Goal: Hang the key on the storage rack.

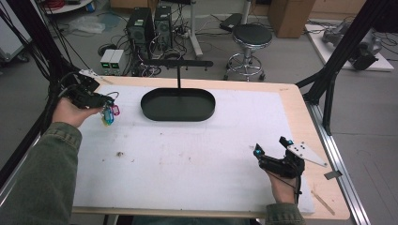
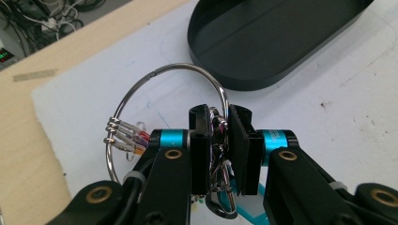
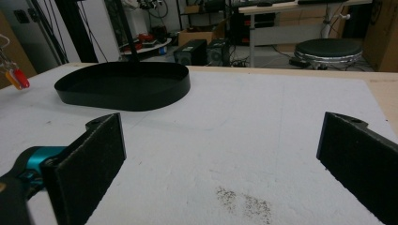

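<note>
The left gripper [image 2: 218, 150] has its fingers [image 2: 199, 145] drawn narrow and clamped on a bunch of keyrings [image 2: 217, 140]. A large metal ring [image 2: 187, 68] loops up and out beyond the fingertips. Several small rings with red and orange tags [image 2: 133, 140] hang on that loop, just off to the left of the fingers in the left gripper view. In the high view the same left gripper [image 1: 101, 99] is held in the person's left hand [image 1: 70, 112] above the near left corner of the table [image 1: 300, 101]. Coloured tags [image 1: 109, 114] dangle just below the fingertips, clear of the white foam mat [image 1: 197, 154].

Ahead of the left fingers and a little to their right lies a black oval tray [image 1: 178, 105], near but apart from the bunch. A thin black post with a crossbar [image 1: 178, 65] rises from its far rim.

The right gripper [image 1: 272, 149] is well apart from the left one, at the near right of the mat, held in the right hand [image 1: 281, 187]. Its fingers [image 3: 89, 159] stand wide with nothing between them, and bare mat shows in the gap. A patch of dark specks [image 3: 244, 201] lies on the mat just in front of them. The tray [image 3: 124, 86] is farther off, ahead and to the left of these fingers.
</note>
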`<state>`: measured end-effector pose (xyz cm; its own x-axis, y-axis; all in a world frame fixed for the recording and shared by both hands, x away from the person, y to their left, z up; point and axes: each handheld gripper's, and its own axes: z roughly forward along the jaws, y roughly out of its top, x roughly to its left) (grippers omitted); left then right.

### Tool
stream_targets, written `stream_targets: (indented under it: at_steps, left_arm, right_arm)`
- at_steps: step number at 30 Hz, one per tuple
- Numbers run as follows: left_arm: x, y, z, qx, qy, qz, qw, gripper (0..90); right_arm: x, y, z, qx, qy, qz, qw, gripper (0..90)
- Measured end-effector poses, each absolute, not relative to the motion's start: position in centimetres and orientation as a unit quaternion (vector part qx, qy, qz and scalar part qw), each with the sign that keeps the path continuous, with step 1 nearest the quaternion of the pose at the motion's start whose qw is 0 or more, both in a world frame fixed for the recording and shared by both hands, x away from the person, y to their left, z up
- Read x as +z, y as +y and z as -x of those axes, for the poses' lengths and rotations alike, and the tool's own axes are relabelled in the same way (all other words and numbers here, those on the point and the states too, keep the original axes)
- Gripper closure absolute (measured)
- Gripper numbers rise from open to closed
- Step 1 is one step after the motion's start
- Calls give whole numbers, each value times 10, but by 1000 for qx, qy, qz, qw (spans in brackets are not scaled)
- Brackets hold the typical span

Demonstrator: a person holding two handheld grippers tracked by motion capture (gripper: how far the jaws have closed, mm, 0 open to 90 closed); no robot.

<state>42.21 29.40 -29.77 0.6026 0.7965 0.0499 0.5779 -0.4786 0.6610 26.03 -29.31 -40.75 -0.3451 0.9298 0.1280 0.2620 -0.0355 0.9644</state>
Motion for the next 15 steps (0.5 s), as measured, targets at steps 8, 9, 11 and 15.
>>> stream_targets:
  at_steps: [8,9,11,15]
  left_arm:
    - [-277,292,-418,190,403,-838,315,790]
    - [-275,292,-417,190,401,-838,318,790]
    - [-270,290,-417,194,397,-838,321,790]
    - [-261,285,-417,199,391,-839,322,790]
  right_arm:
    - [-407,-294,-259,538,618,-481,310,5]
    - [-407,-294,-259,539,618,-481,311,5]
    - [-407,-294,-259,539,618,-482,309,5]
    - [-407,-294,-259,539,618,-481,310,5]
